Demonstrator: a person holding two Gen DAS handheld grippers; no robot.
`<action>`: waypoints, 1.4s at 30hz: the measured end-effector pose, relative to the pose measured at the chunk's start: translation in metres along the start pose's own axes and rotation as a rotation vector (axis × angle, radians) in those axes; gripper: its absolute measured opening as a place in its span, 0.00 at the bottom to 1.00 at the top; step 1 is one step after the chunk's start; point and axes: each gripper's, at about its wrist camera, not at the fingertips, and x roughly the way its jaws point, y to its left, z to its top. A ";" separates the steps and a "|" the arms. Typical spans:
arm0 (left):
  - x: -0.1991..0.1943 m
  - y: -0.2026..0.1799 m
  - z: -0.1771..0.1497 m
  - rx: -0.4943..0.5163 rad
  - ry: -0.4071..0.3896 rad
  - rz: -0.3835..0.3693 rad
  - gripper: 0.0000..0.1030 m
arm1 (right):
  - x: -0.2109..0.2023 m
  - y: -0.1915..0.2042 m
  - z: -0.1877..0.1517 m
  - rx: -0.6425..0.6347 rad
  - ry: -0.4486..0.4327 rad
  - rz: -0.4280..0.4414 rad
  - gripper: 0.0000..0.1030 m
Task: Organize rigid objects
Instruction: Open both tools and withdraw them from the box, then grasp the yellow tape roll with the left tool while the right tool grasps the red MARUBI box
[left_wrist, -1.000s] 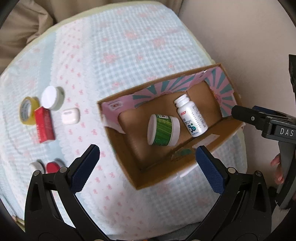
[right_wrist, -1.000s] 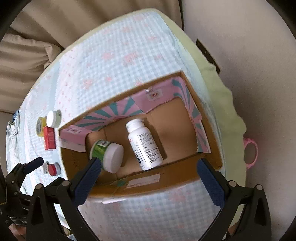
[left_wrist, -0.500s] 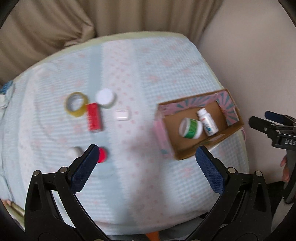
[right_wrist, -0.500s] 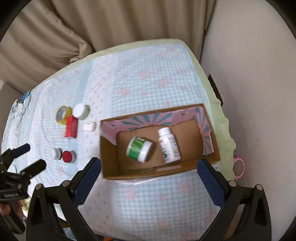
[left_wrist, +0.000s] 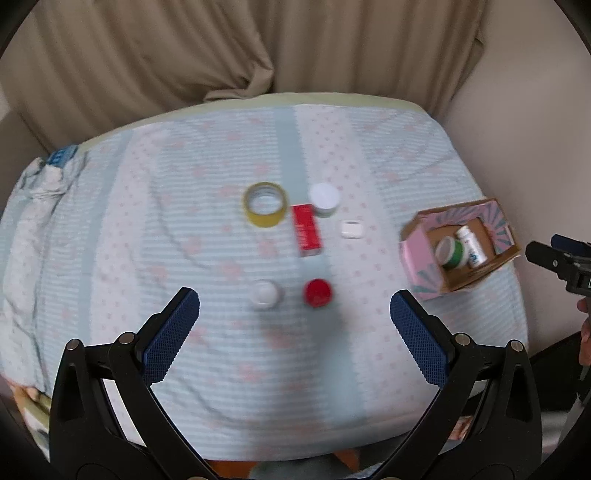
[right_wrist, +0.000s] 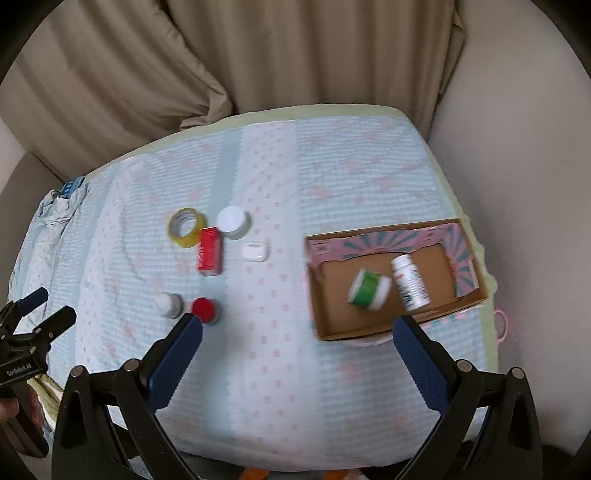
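Cardboard box (left_wrist: 460, 254) has shrunk toward 3 o'clock in your left view: you've pulled back, left gripper (left_wrist: 294, 325) fingers spread, empty. Right view: right gripper (right_wrist: 297, 349) likewise released; red-capped jar (right_wrist: 204, 309) waits at 10 o'clock.

A blue and pink bed cover (right_wrist: 332, 177) lies flat, with tan curtains (right_wrist: 258, 55) hanging behind it.

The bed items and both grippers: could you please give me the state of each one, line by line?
cardboard box: open, upright
green jar: on its side in the box
white bottle: lying in the box
tape roll: flat on the bed
red box: lying flat
white jar: upright, lid on
left gripper: jaws open, empty
right gripper: jaws open, empty
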 end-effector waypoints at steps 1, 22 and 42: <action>-0.001 0.014 -0.001 -0.001 -0.002 0.000 1.00 | 0.001 0.011 -0.001 -0.006 0.001 -0.004 1.00; 0.128 0.129 0.042 0.256 0.076 -0.081 1.00 | 0.097 0.179 0.002 0.017 0.089 -0.007 1.00; 0.391 0.074 0.078 0.415 0.182 -0.118 1.00 | 0.321 0.183 0.057 -0.074 0.313 -0.049 0.99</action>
